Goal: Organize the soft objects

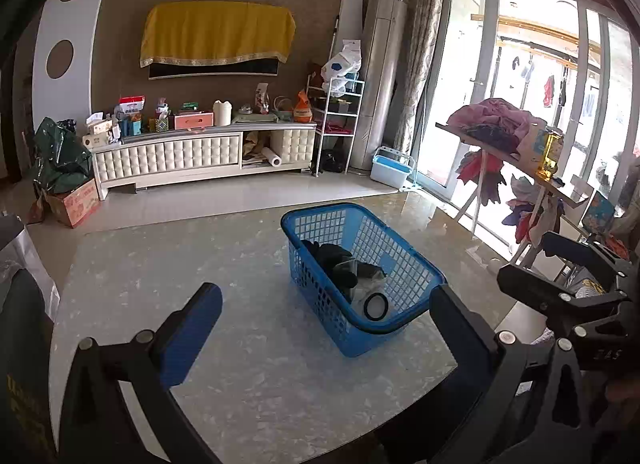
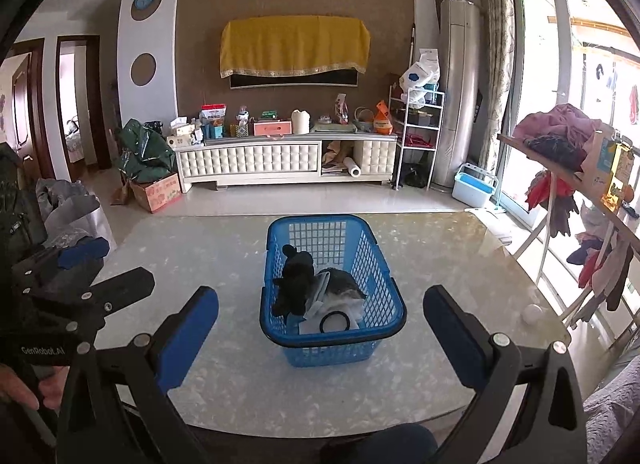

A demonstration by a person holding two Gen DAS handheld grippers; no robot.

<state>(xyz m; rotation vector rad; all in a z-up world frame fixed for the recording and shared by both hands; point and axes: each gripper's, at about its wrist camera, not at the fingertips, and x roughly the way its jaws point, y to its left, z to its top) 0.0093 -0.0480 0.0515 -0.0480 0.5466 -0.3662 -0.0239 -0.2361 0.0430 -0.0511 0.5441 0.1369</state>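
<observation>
The left gripper (image 1: 326, 328) is spread wide and empty, and so is the right gripper (image 2: 320, 324), blue pads facing inward. Ahead between the right gripper's fingers, a blue plastic lattice basket (image 2: 376, 276) sits on the glossy marbled surface (image 2: 200, 248), holding a black plush toy (image 2: 296, 284), crumpled pale cloth (image 2: 352, 310) and a black ring (image 2: 335, 322).
</observation>
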